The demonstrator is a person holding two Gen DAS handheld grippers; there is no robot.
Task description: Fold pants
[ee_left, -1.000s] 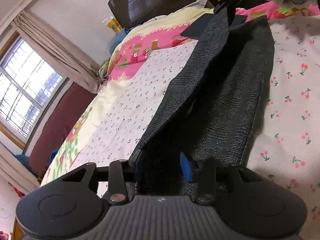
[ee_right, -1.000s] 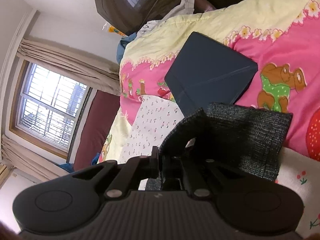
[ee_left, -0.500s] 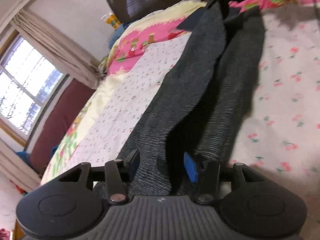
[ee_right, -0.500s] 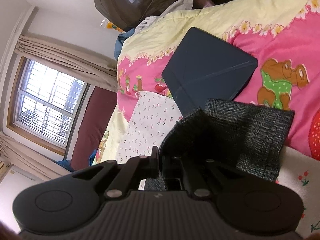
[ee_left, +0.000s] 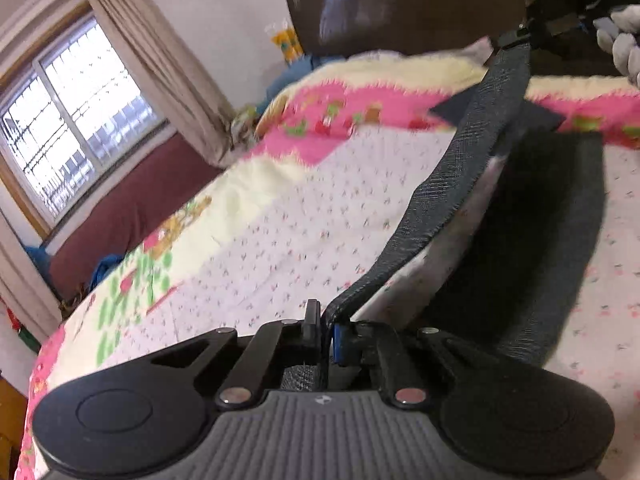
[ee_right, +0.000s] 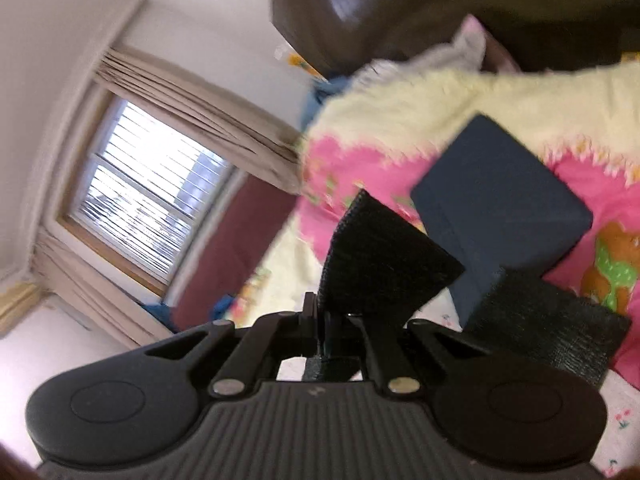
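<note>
Dark grey woven pants (ee_left: 448,196) stretch in a taut band above the bed between both grippers, with the rest of the fabric (ee_left: 532,240) sagging onto the sheet on the right. My left gripper (ee_left: 326,328) is shut on the near end of the pants. In the left wrist view the right gripper (ee_left: 520,38) is at the top right, pinching the far end, with a gloved hand behind it. In the right wrist view my right gripper (ee_right: 320,320) is shut on a raised corner of the pants (ee_right: 380,264); another part (ee_right: 552,328) lies lower right.
The bed has a white cherry-print sheet (ee_left: 280,240) and a pink and yellow cartoon quilt (ee_right: 400,136). A dark blue flat case (ee_right: 500,208) lies on the quilt behind the pants. A dark headboard (ee_left: 400,4), a window (ee_left: 72,120) and curtains stand at the left.
The left gripper's jaws have come together on the pants' edge. Both grippers have risen, lifting the edge into a taut band. The right gripper has stayed shut on the fabric.
</note>
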